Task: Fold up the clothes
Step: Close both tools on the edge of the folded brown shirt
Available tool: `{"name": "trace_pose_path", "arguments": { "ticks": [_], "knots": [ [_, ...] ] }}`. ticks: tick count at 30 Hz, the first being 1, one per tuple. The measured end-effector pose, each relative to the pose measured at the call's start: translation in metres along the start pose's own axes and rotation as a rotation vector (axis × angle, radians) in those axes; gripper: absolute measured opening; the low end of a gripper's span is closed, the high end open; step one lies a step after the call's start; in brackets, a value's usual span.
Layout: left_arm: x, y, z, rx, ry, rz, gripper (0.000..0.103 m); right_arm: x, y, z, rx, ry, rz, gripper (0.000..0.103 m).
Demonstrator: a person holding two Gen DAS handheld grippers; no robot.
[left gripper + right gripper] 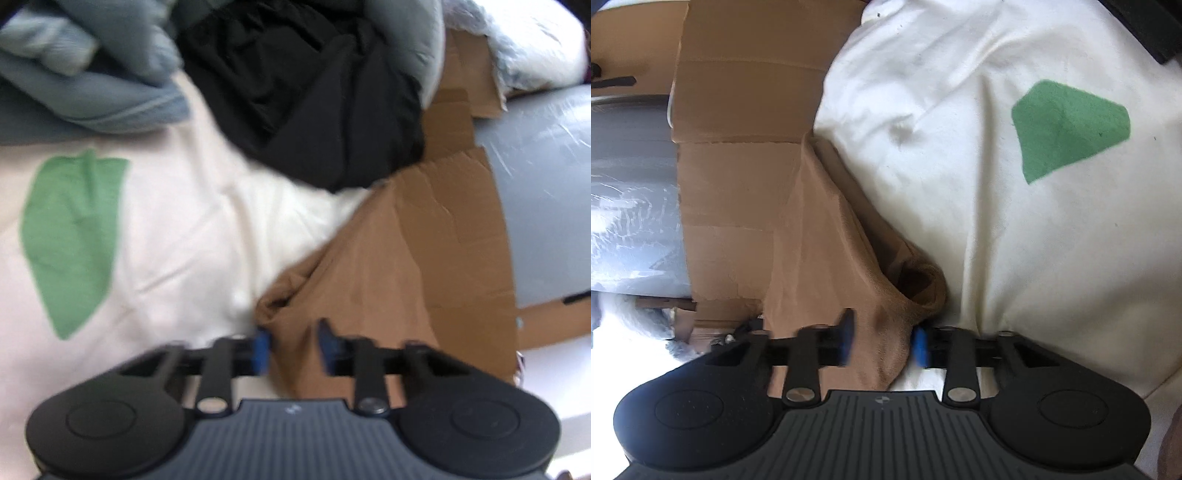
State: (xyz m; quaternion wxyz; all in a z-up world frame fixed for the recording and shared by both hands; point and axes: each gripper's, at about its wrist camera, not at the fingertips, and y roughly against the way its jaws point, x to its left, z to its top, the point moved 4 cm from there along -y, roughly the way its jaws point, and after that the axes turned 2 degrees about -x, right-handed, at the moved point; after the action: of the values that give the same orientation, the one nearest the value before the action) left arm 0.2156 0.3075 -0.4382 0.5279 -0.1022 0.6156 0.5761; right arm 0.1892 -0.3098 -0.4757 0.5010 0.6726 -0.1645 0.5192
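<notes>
A tan garment [354, 258] lies partly on flattened cardboard [461, 206] and partly on a white sheet with a green patch [166, 229]. My left gripper [293, 345] sits at one bunched end of the garment, its blue-padded jaws apart with tan cloth between them. In the right wrist view the same tan garment [827, 236] runs along the edge of the white sheet [960, 147]. My right gripper [882, 338] straddles its other end, jaws apart with the cloth between the blue pads.
A black garment [310, 92] and folded blue-grey clothes [92, 81] are piled beyond the tan one. A grey plastic-wrapped surface [546, 184] lies past the cardboard; it shows in the right wrist view [631, 184] too.
</notes>
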Motion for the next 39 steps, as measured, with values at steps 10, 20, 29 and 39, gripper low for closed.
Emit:
{"name": "trace_pose_path", "arguments": {
  "ticks": [10,20,29,39],
  "knots": [
    [-0.001,-0.011,-0.008,-0.015,-0.006,-0.007,0.035,0.006,-0.017,-0.005,-0.011,-0.011,-0.01,0.033],
    [0.002,-0.005,0.0,-0.025,0.02,-0.028,0.006,0.018,-0.017,0.008,-0.066,-0.014,-0.029,0.004],
    [-0.026,0.014,0.006,-0.042,-0.004,-0.01,0.005,0.035,0.003,0.016,-0.089,0.017,-0.034,0.003],
    [-0.043,0.049,-0.011,-0.01,-0.037,0.047,0.005,0.048,0.05,0.011,-0.103,0.03,-0.04,0.003]
  ]
}}
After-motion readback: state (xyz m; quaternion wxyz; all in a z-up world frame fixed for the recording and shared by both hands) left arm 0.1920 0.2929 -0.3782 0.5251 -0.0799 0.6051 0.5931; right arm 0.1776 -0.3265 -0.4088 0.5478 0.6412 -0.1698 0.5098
